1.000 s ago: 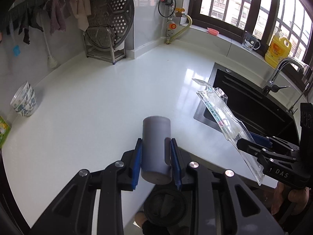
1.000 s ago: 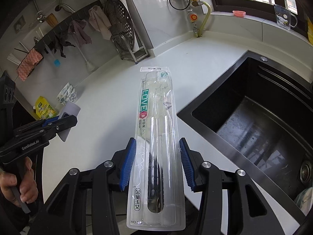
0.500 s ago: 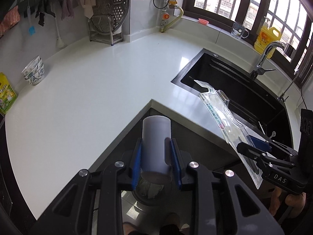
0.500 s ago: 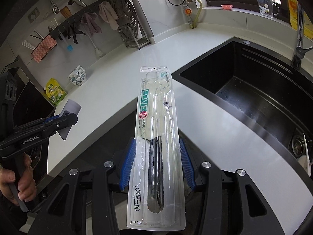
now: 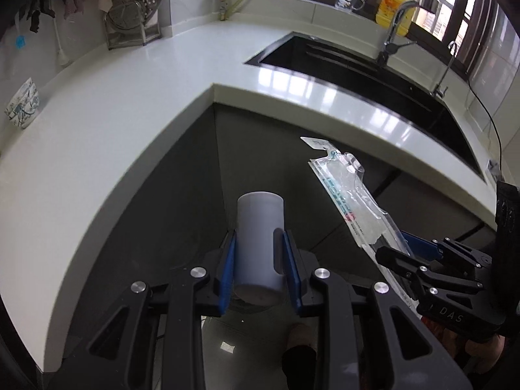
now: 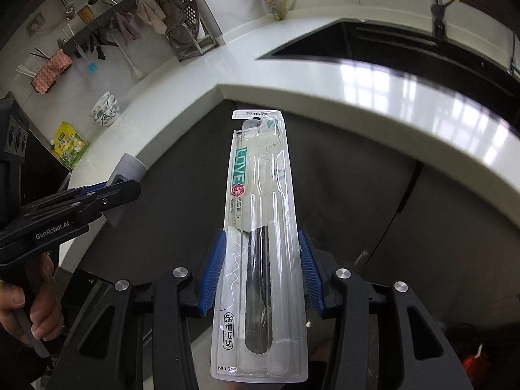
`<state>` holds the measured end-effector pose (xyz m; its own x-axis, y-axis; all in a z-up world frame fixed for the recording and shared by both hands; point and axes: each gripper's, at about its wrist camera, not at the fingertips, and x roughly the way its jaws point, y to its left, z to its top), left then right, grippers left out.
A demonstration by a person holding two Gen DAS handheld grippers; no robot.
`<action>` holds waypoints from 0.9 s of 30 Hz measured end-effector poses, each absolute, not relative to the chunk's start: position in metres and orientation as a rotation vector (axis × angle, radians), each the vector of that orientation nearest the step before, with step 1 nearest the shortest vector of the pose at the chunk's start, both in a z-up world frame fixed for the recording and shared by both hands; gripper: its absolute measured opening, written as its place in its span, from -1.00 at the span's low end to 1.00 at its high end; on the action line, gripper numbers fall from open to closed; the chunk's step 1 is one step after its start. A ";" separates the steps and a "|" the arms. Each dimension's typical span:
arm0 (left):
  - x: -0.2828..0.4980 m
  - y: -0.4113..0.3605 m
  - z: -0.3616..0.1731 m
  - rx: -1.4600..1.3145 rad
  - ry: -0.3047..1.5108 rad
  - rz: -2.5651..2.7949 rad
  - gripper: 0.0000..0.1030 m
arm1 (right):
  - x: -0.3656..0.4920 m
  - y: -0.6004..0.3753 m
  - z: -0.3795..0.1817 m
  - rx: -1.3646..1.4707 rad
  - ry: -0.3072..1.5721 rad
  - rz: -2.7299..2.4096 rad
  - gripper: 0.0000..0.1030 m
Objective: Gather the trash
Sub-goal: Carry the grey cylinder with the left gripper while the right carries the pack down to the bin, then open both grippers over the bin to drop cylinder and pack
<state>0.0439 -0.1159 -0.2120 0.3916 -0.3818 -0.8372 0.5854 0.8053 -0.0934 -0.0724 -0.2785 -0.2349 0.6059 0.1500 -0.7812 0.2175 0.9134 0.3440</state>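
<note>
Between my left jaws (image 5: 258,261), closed partway, sits a grey cylinder (image 5: 259,243), while my right jaws (image 6: 261,269), set wider, clamp the edges of a clear toothbrush blister pack (image 6: 260,227); both are off the white table (image 5: 107,113), over dark cabinet fronts (image 6: 373,201). I judge this the carry-to-bin step: next I must find the bin, which I cannot make out, and open over it

Both grippers off the counter, over open floor in the inner corner. White countertop (image 5: 107,120) edge wraps ahead and to both sides; dark cabinet fronts (image 6: 357,175) below it block fwd travel. Btwn grippers: clear gap. Bowl (image 5: 22,104), rack (image 5: 133,29), sink (image 5: 357,74) sit well back on counter.
</note>
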 end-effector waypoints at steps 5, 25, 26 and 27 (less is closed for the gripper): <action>0.036 -0.114 -0.305 0.244 1.066 -0.581 -0.46 | -0.086 -0.267 -0.334 0.532 0.996 -0.040 -0.15; 0.080 -0.114 -0.632 0.205 0.942 -0.448 -0.46 | -0.017 -0.256 -0.667 0.539 1.007 -0.051 -0.13; 0.080 -0.114 -0.639 0.206 0.936 -0.448 -0.46 | -0.014 -0.256 -0.673 0.546 1.024 -0.070 -0.13; 0.080 -0.114 -0.645 0.205 0.933 -0.448 -0.46 | -0.006 -0.257 -0.676 0.567 1.051 -0.099 -0.13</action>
<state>0.0802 -0.1136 -0.6452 0.5118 -0.2827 -0.8113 0.4565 0.8894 -0.0220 -0.0060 -0.2568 -0.6763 0.5067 0.1873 -0.8415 0.3405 0.8533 0.3950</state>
